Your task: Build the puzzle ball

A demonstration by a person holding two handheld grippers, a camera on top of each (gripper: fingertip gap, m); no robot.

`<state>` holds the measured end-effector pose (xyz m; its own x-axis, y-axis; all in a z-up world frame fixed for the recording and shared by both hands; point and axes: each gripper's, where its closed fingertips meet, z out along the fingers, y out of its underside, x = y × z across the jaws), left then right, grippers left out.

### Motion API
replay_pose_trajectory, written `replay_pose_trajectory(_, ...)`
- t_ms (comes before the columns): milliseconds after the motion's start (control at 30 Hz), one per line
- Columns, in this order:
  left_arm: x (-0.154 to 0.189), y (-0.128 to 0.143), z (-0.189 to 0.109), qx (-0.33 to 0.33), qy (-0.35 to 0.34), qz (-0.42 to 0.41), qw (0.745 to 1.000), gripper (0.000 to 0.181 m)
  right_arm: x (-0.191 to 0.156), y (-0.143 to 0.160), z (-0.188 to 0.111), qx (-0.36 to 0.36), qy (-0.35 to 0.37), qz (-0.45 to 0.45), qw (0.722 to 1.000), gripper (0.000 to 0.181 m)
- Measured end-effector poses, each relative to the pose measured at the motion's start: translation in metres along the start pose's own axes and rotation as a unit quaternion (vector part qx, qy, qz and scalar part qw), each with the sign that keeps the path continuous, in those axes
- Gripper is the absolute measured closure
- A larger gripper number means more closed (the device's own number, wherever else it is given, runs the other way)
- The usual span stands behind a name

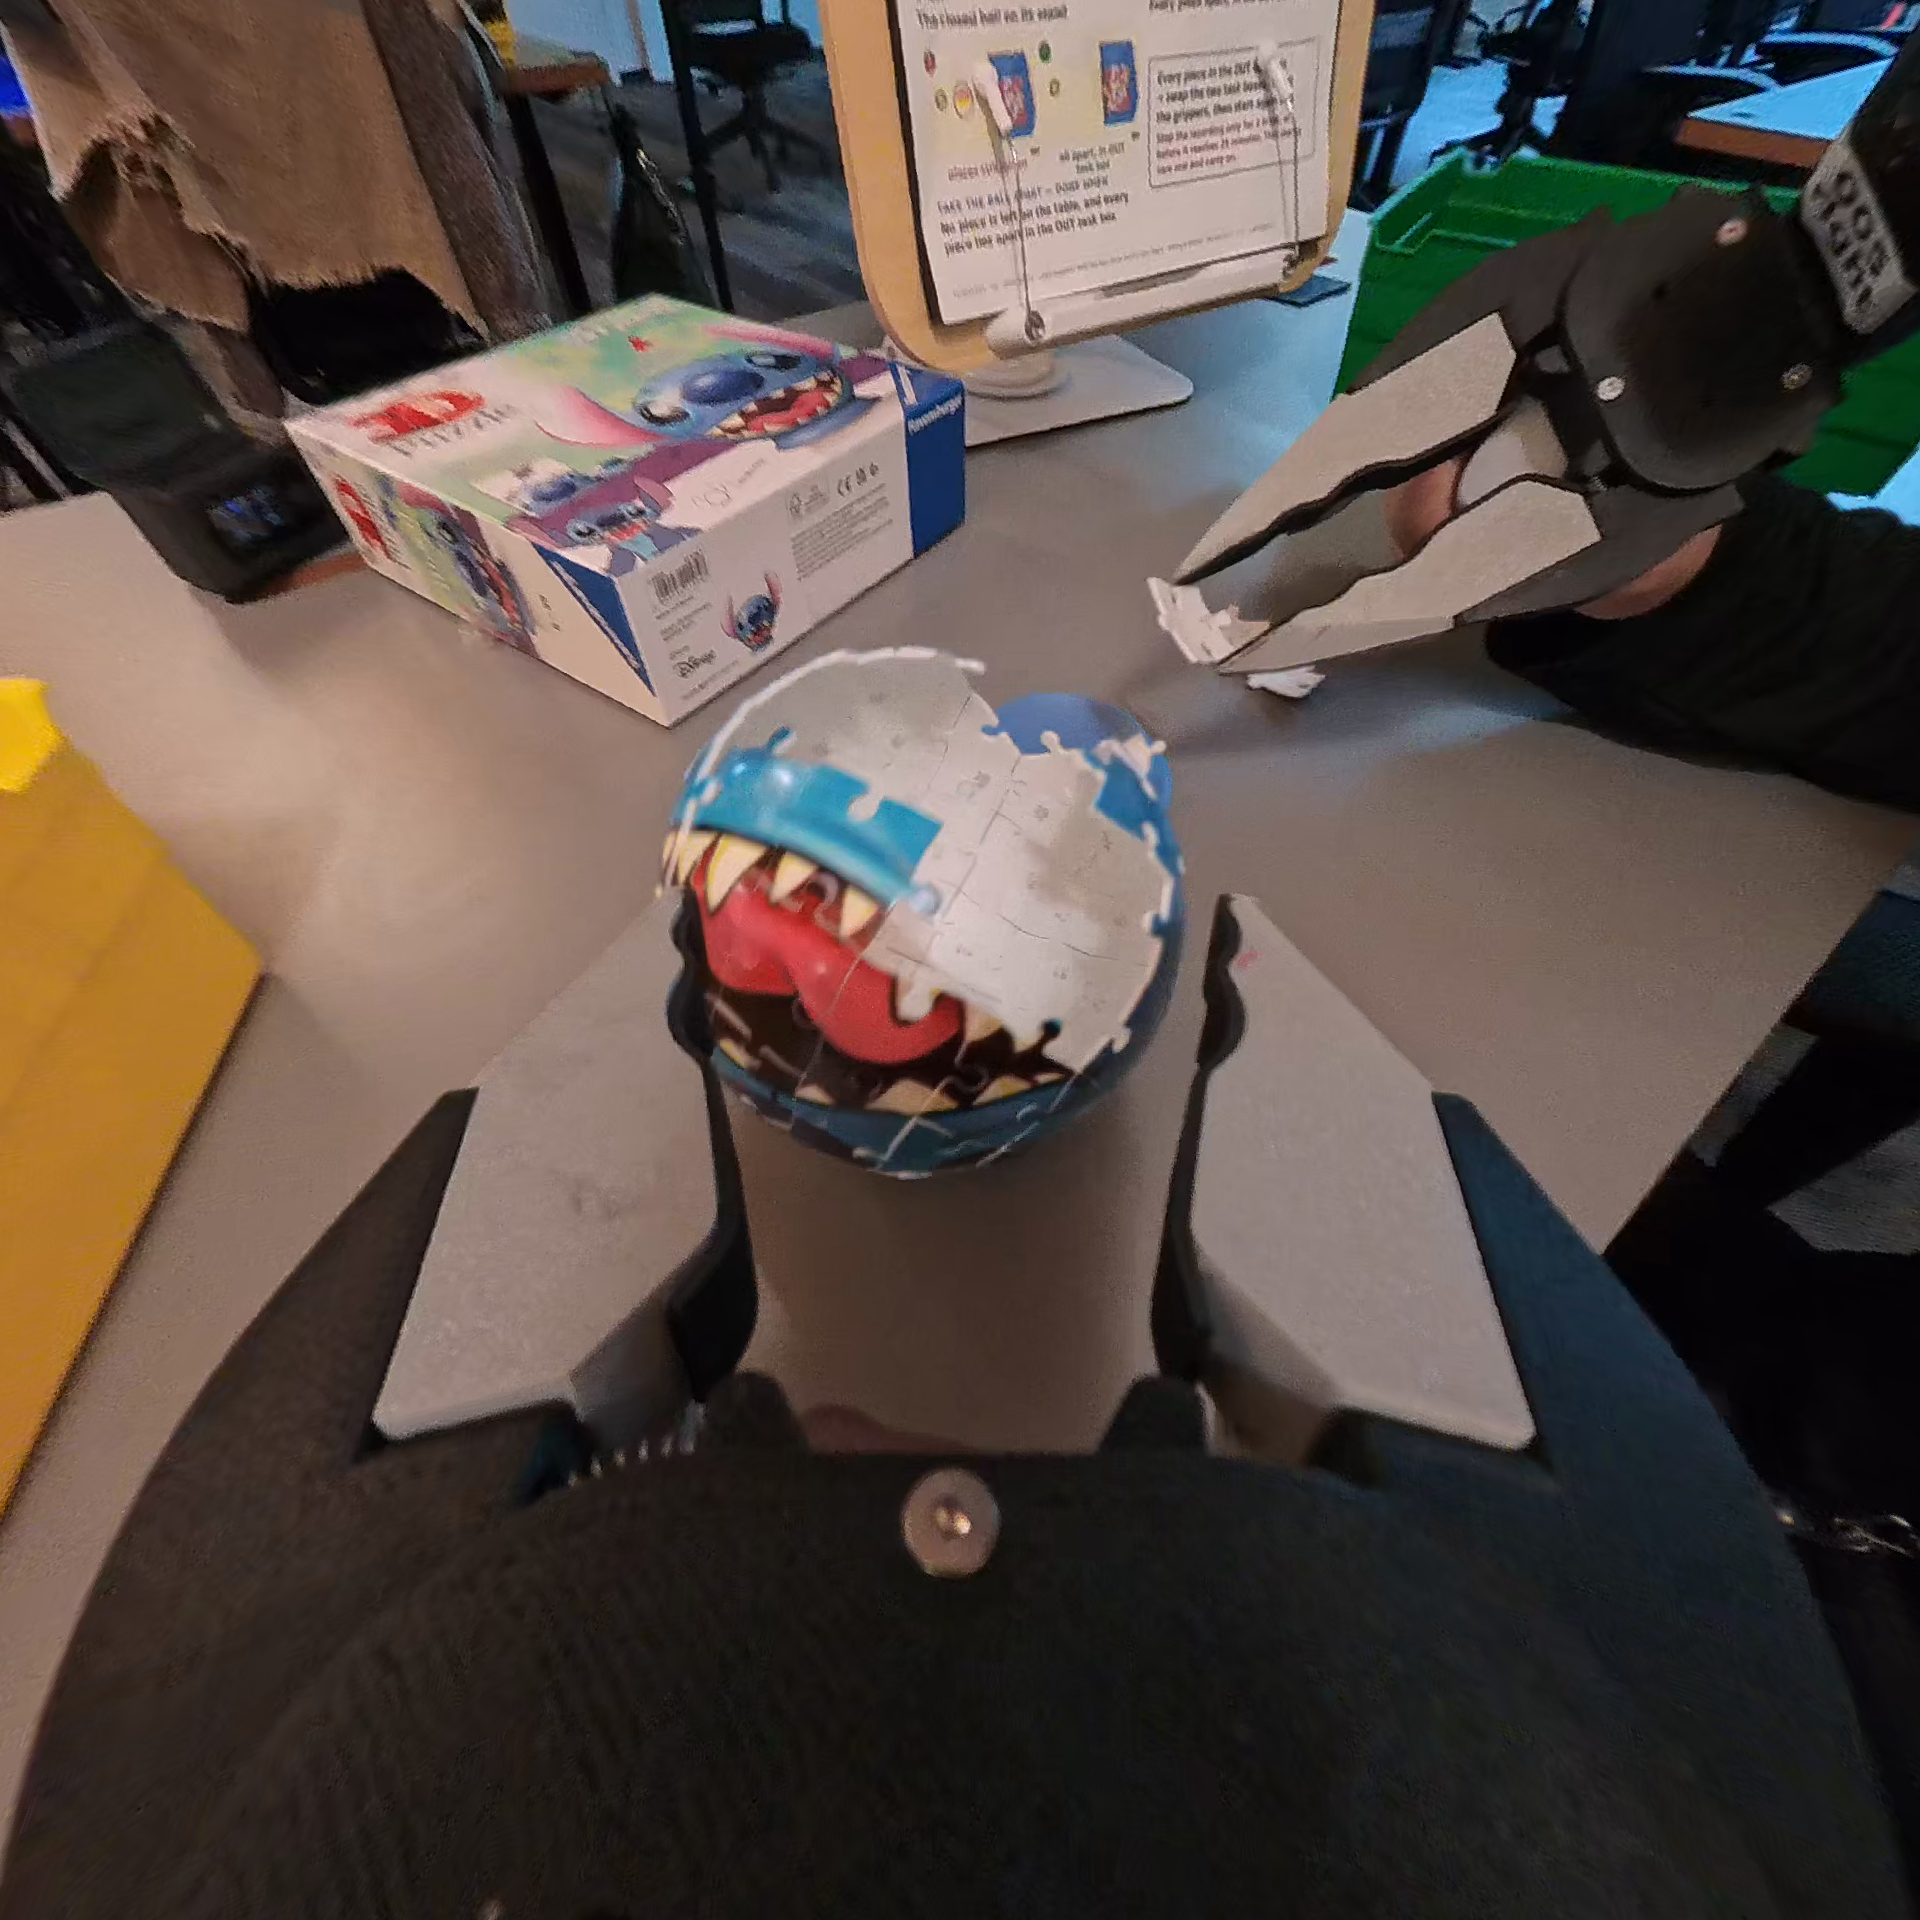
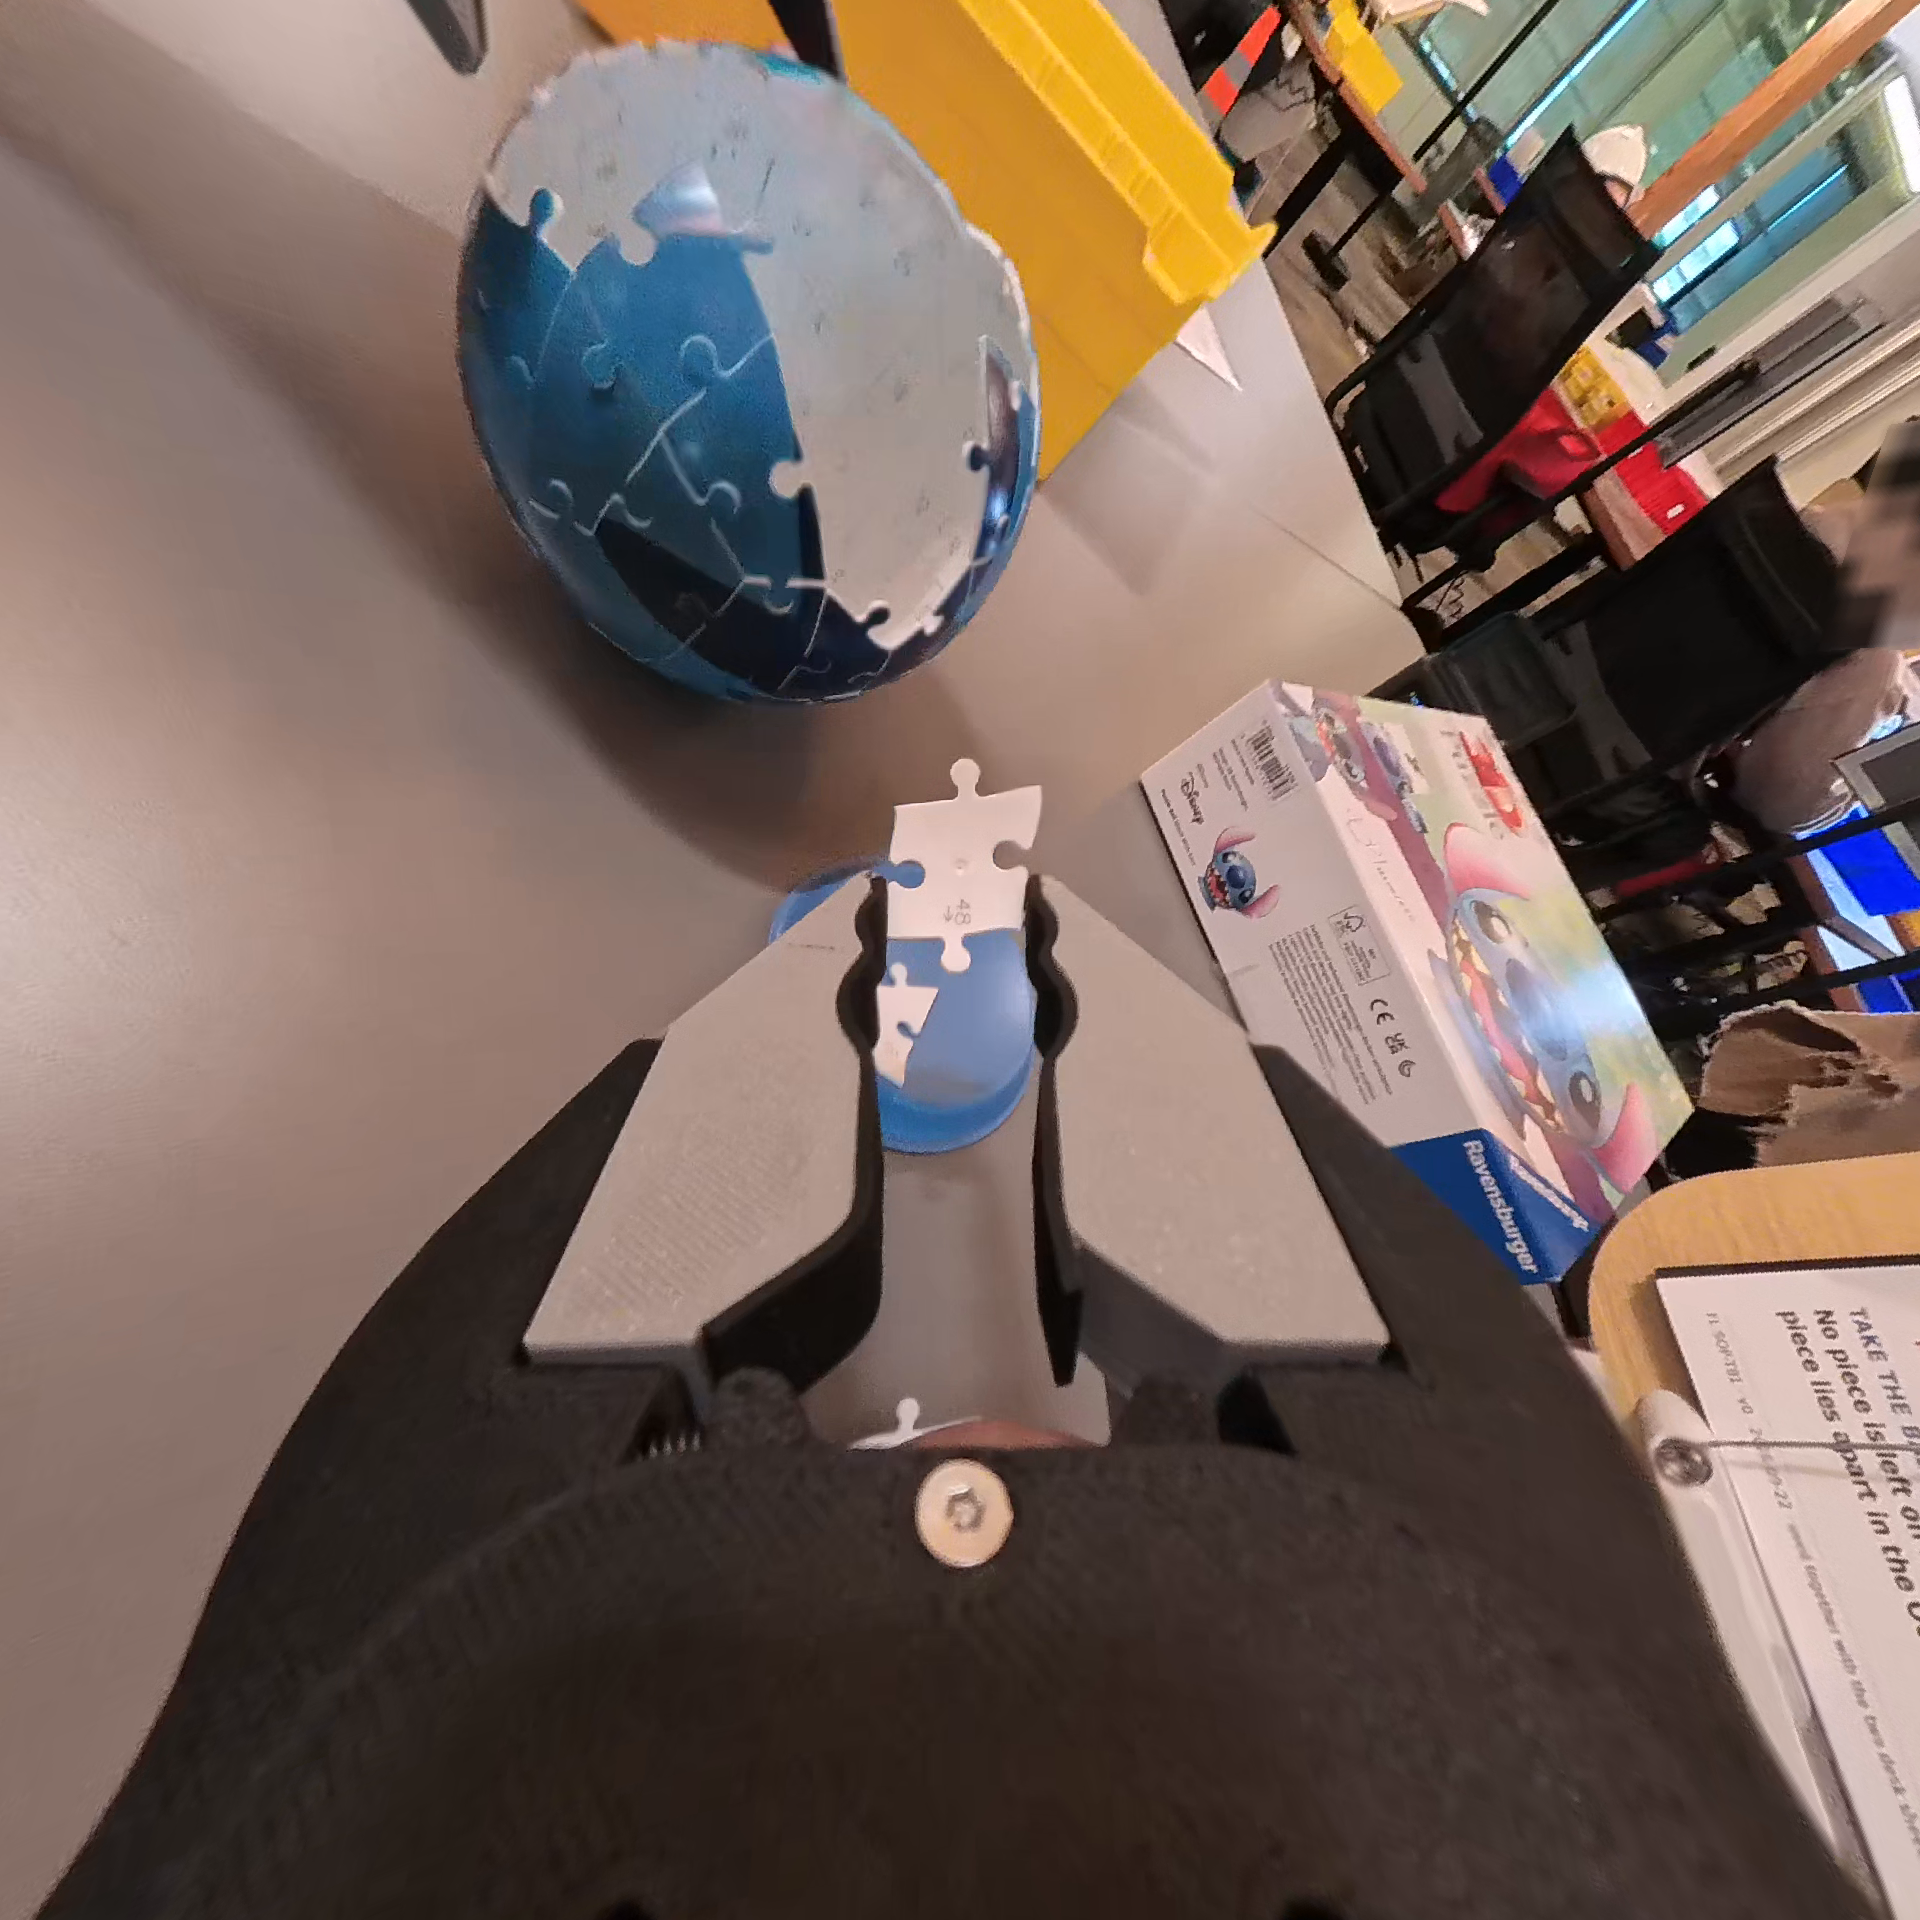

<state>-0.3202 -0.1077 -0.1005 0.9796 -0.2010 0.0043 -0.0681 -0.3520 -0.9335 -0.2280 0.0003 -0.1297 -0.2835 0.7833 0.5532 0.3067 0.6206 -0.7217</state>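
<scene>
Grey table (image 1: 312,831); puzzle box (image 1: 665,488); yellow bin (image 1: 94,987)

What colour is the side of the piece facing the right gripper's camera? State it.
White, on the puzzle piece pinched in the right gripper; right wrist view shows it best.

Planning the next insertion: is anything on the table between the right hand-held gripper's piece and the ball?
Nothing visible: bare table lies between the piece and the ball; the box sits off to one side.

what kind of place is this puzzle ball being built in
Probably an office or lab workspace set up for recording: a grey table, a stand-mounted instruction sheet, yellow and green bins, office chairs behind.
</scene>
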Motion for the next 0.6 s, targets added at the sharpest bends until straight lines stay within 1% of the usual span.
replay_pose_trajectory(67,-0.003,-0.005,-0.006,0.007,-0.007,0.008,1.000,0.088,-0.001,-0.006,-0.002,0.009,0.001,-0.001,1.000,0.158)
replay_pose_trajectory(233,-0.016,-0.012,-0.017,0.014,-0.020,0.000,1.000,0.091,-0.008,-0.015,-0.001,0.021,-0.009,0.003,1.000,0.157)
replay_pose_trajectory(333,-0.014,-0.029,-0.027,0.039,-0.016,-0.003,0.999,0.097,-0.009,-0.020,-0.002,0.029,-0.010,0.004,1.000,0.158)
replay_pose_trajectory(433,0.008,-0.056,-0.032,0.071,0.013,0.008,0.997,0.116,-0.011,-0.033,-0.006,0.051,-0.011,0.007,0.999,0.158)
replay_pose_trajectory(467,0.020,-0.062,-0.029,0.073,0.029,0.014,0.997,0.125,-0.012,-0.039,-0.008,0.061,-0.009,0.005,0.998,0.158)
replay_pose_trajectory(500,0.033,-0.065,-0.024,0.066,0.045,0.020,0.997,0.134,-0.013,-0.045,-0.010,0.070,-0.006,0.001,0.998,0.158)
replay_pose_trajectory(533,0.043,-0.066,-0.016,0.052,0.052,0.025,0.997,0.138,-0.014,-0.050,-0.013,0.078,-0.002,-0.005,0.997,0.158)
replay_pose_trajectory(600,0.058,-0.066,0.002,0.025,0.060,0.028,0.997,0.140,-0.016,-0.060,-0.017,0.090,0.006,-0.015,0.996,0.158)
